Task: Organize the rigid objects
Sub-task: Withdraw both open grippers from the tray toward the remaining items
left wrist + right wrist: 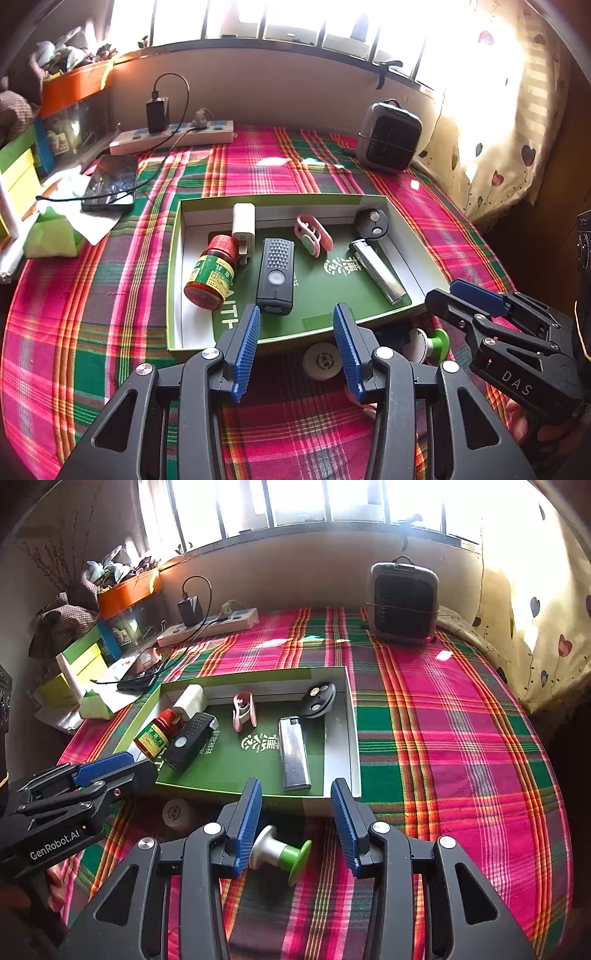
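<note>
A shallow green tray [173,258] [352,738] lies on the plaid cloth. In it are a red-capped bottle [212,273], a white plug [243,225], a black device [276,275], a pink clip [313,234], a round black fob [371,223] and a silver lighter [376,269]. In front of the tray, on the cloth, lie a white round cap [323,360] [177,814] and a white-and-green spool [280,851] [428,343]. My left gripper [297,321] [142,764] hangs open over the tray's near edge. My right gripper [295,797] [443,295] is open, and the spool lies between its fingers.
A power strip [173,138] with a black charger, a phone [110,182] and stacked boxes [22,177] stand at the back left. A small grey heater [404,602] stands at the back right, next to a curtain [535,627]. Plaid cloth [461,757] lies bare right of the tray.
</note>
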`<state>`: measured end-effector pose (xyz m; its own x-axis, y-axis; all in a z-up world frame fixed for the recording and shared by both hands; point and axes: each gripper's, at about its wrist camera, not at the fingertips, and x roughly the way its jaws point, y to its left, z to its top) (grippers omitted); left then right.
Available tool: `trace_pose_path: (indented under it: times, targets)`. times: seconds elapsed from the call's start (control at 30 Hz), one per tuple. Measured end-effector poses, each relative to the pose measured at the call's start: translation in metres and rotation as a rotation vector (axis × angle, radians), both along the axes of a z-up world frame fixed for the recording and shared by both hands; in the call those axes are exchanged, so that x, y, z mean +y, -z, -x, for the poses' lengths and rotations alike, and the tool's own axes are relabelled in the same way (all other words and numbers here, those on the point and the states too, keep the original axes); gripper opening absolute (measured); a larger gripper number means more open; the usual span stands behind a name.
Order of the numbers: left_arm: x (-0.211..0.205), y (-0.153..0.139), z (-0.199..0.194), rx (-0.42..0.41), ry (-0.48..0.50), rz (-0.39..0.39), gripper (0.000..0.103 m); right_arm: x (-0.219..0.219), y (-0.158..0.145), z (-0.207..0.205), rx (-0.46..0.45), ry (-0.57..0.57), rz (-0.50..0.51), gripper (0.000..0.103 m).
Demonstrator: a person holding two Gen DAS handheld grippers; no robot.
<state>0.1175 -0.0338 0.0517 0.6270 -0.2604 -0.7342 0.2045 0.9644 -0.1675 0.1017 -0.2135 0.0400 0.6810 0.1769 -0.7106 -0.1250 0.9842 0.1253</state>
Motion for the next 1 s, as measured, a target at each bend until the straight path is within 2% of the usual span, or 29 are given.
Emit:
trace_pose_path:
  times: [0.47, 0.77, 1.0]
  targets:
    - [0.021, 0.003, 0.026, -0.001, -0.044, 0.044, 0.040, -0.015, 0.005, 0.027, -0.005, 0.047, -0.018, 0.050]
    - [0.029, 0.016, 0.037, 0.028, -0.050, 0.057, 0.041, -0.003, 0.016, 0.028, 0.029, 0.021, -0.040, 0.052]
    - [0.037, 0.025, 0.039, 0.051, -0.053, 0.074, 0.041, 0.011, 0.023, 0.023, 0.049, 0.010, -0.015, 0.052]
